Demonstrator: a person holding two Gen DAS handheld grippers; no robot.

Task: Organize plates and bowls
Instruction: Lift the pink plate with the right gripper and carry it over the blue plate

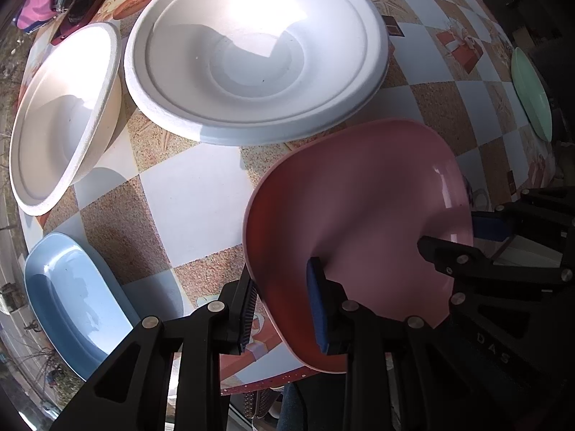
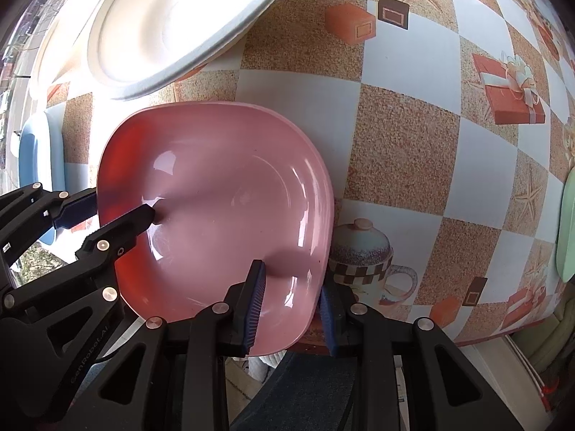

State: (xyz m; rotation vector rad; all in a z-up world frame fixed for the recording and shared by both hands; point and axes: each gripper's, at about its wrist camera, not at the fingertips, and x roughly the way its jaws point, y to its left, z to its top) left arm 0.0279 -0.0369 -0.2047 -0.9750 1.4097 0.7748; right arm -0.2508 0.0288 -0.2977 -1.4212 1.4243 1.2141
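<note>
Right wrist view, both hand-held grippers, left and right, pinching pink plate rim, seemingly lifted

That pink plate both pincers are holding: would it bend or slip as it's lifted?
The pink plate looks like rigid plastic, since it keeps its shape with the left gripper and right gripper pinching opposite rims. Its glossy highlights hint at a slippery surface, though ribbed pads should help. It probably weighs little, being thin-walled.
</note>
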